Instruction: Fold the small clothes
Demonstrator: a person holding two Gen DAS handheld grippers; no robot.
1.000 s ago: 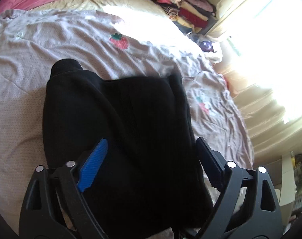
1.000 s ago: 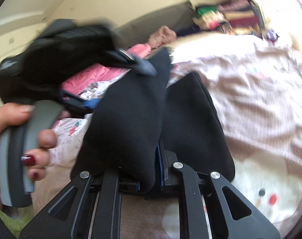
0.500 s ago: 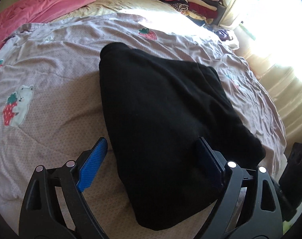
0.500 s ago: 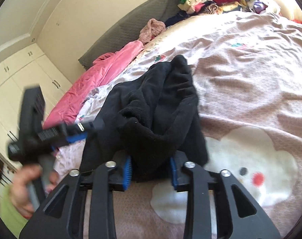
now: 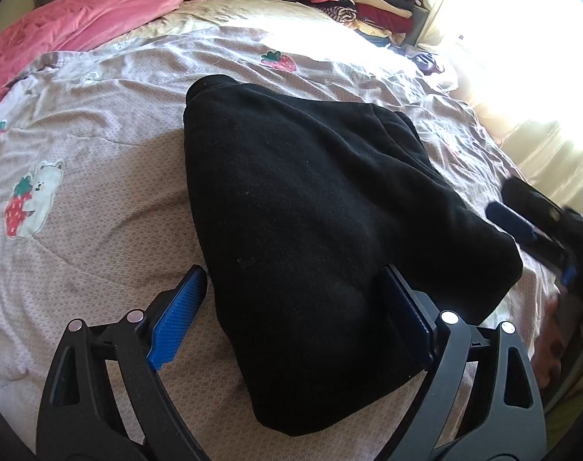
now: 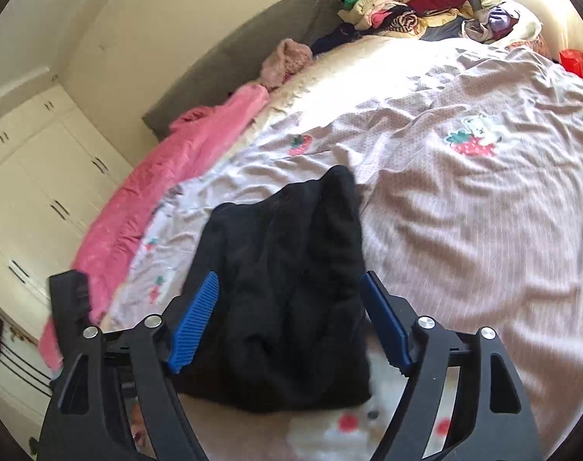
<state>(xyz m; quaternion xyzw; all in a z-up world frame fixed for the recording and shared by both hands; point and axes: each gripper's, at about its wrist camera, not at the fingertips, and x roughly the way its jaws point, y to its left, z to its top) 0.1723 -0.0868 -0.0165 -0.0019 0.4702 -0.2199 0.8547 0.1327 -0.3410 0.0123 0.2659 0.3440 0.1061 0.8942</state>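
Observation:
A black garment [image 5: 314,238] lies folded in a thick wedge on the pale patterned bedspread [image 5: 99,146]. My left gripper [image 5: 295,307] hovers over its near end with jaws wide open, gripping nothing. In the right wrist view the same black garment [image 6: 291,292] lies below my right gripper [image 6: 289,315]; its jaws are opening and the blue pads stand clear of the cloth on both sides. The right gripper [image 5: 522,226] also shows at the right edge of the left wrist view, beside the garment's corner.
A pink blanket [image 5: 68,27] lies along the far left of the bed. A stack of folded clothes [image 5: 352,4] sits at the head by the bright window. White wardrobes [image 6: 41,192] stand left of the bed. Bare bedspread [image 6: 483,230] stretches to the right.
My right gripper, shut on the black garment a second ago, opened and let it drop onto the bed, then rose. The left gripper shifted over the garment, staying open.

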